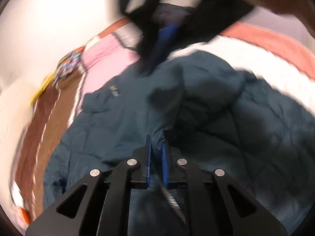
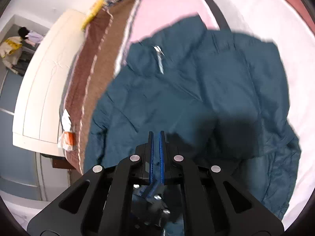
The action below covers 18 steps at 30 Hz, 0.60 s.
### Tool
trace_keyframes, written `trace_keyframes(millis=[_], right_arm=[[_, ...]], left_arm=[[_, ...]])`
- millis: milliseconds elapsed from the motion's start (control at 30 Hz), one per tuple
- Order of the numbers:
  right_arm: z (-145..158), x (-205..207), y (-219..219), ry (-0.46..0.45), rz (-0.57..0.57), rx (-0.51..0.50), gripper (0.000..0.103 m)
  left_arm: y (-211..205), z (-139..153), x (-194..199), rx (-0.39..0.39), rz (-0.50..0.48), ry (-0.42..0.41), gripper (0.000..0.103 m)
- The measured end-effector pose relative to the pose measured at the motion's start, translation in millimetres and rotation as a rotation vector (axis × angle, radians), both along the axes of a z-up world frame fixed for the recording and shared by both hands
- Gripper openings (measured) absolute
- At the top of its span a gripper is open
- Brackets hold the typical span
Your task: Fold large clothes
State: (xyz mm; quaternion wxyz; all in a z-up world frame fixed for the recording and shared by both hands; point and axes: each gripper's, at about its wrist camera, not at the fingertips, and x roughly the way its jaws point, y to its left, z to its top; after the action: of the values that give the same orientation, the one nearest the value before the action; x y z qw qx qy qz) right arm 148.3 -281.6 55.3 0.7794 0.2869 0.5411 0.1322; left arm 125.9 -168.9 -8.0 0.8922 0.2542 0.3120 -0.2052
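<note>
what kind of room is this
Most likely a bedroom. A teal puffer jacket lies spread on a bed with a pink and white sheet and a brown striped blanket along its edge, and a cream wardrobe door stands beside it.

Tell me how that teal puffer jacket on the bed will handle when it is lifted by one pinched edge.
The jacket will probably sag and drape: it lies in soft, rumpled folds. Its quilted padding suggests it is bulky but light. The smooth shell pinched in the left gripper may slip.
</note>
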Motion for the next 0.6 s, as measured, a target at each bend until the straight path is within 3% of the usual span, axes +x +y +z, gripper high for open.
trace_keyframes(millis=[133, 300, 600], right_arm=[[22, -23, -15, -0.084, -0.041, -0.069, 0.006], [0, -57, -29, -0.062, -0.046, -0.081, 0.006], [-61, -78, -29, 0.041, -0.092, -0.064, 0.008]], left_arm=[[47, 34, 34, -0.235, 0.146, 0.089, 0.007], [116, 58, 68, -0.461, 0.347, 0.165, 0.006], [197, 7, 100, -0.568, 0.605, 0.349, 0.006]])
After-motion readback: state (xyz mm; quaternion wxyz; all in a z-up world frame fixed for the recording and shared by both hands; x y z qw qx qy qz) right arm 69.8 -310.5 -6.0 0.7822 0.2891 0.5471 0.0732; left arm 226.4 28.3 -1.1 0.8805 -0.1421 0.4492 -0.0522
